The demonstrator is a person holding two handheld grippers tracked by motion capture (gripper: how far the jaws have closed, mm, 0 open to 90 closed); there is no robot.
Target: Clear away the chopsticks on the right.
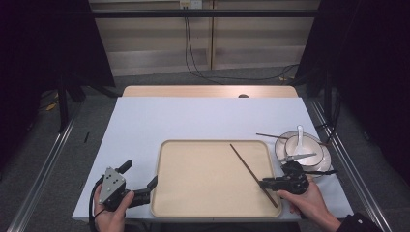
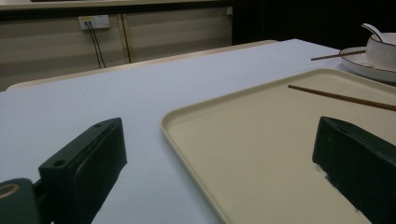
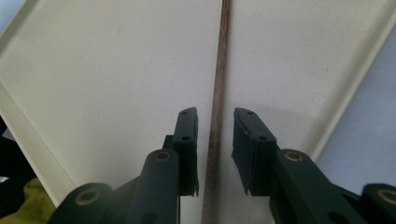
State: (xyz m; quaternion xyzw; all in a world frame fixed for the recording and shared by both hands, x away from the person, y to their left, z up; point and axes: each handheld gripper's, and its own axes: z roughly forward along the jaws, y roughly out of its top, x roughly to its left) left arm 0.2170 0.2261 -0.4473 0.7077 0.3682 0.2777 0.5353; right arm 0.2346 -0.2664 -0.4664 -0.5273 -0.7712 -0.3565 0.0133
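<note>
A brown chopstick (image 1: 251, 171) lies slantwise on the right part of a beige tray (image 1: 208, 193). My right gripper (image 1: 263, 184) hovers low over its near end, and in the right gripper view the chopstick (image 3: 223, 56) runs straight between the two jaws with a narrow gap on each side, so this gripper (image 3: 215, 116) is open. Over at the tray's left rim (image 2: 187, 140), my left gripper (image 1: 140, 174) stands wide open with nothing in it, one jaw over the table and the other over the tray.
A white bowl (image 1: 302, 147) with a white spoon (image 1: 300, 133) sits on a plate (image 1: 326, 162) right of the tray. A second chopstick (image 1: 270, 136) rests across that plate's far rim. The pale blue table (image 1: 193, 116) ends close on the right.
</note>
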